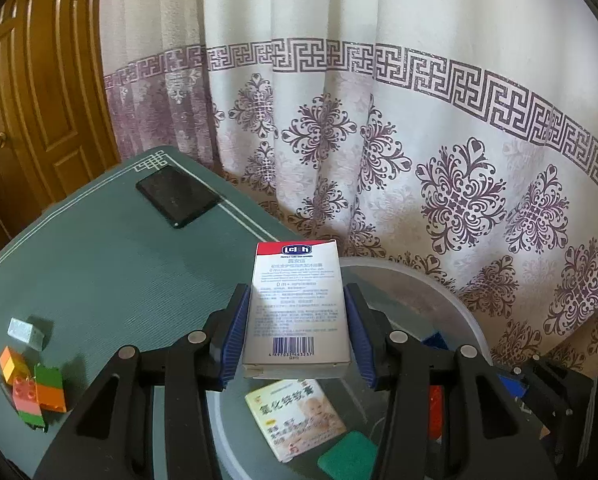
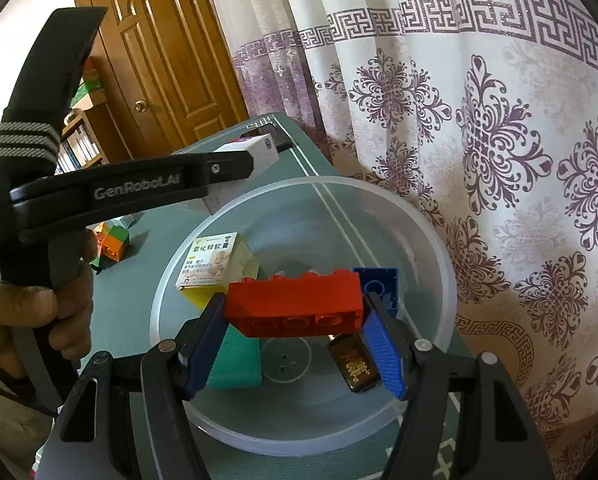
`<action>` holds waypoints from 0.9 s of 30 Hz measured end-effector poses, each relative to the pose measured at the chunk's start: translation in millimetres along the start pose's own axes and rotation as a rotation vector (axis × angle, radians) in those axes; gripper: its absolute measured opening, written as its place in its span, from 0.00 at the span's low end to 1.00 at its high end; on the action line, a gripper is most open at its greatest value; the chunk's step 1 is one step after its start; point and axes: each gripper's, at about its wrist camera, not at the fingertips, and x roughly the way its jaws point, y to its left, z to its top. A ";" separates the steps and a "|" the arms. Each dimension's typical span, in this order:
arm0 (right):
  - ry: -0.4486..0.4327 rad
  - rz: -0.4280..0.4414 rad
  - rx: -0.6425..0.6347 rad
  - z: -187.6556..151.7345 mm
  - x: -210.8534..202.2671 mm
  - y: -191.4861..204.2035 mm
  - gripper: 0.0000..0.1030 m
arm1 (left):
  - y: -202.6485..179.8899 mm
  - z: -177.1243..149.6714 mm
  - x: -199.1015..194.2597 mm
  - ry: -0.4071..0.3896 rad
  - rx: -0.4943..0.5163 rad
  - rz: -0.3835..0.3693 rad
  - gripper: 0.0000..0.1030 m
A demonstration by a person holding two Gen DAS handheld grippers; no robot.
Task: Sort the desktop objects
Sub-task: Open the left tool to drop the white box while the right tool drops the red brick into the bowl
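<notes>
A: Where's the box [image 1: 299, 312]?
B: Above the bowl [image 2: 435, 240], left gripper [image 1: 298, 334] jaws pinching its sides, long axis pointing away.
A: The red brick [image 2: 295, 304]?
B: Crosswise, pinched by the right gripper [image 2: 295, 344] jaws over the bowl.

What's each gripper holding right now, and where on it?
Left gripper: white carton, clamped on its long side faces. Right gripper: red brick, pinched at its two ends.

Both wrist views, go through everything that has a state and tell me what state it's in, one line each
left gripper: shut on the white carton, above the bowl.
white carton: held, closed.
right gripper: shut on the red brick, over the bowl.
red brick: held, lying sideways.
bowl: upright, partly filled.
yellow box: in the bowl, tilted.
phone: flat on the table, screen dark.
door: closed.
</notes>
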 end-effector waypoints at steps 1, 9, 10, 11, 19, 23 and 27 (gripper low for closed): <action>0.000 -0.001 0.001 0.2 0.3 -0.5 0.69 | -1.3 1.1 1.9 0.001 0.003 -0.004 0.49; 0.001 -0.002 -0.001 0.3 1.3 -0.6 0.69 | -9.3 6.5 16.1 0.033 0.018 -0.050 0.49; 0.003 0.000 0.000 0.1 1.6 -0.4 0.69 | -10.0 6.2 18.8 0.047 0.021 -0.051 0.51; 0.005 0.004 0.002 0.1 1.8 -0.3 0.70 | -10.1 5.7 19.8 0.051 0.023 -0.042 0.54; 0.007 0.022 0.031 -0.9 1.5 -2.9 0.76 | -0.6 5.8 5.5 0.003 -0.009 -0.030 0.68; 0.006 0.024 0.023 -1.7 1.2 -0.8 0.76 | 5.8 5.5 0.8 -0.002 -0.023 -0.018 0.68; 0.005 0.025 0.018 -2.5 1.1 0.8 0.76 | 12.3 1.7 -3.8 -0.004 -0.040 -0.005 0.68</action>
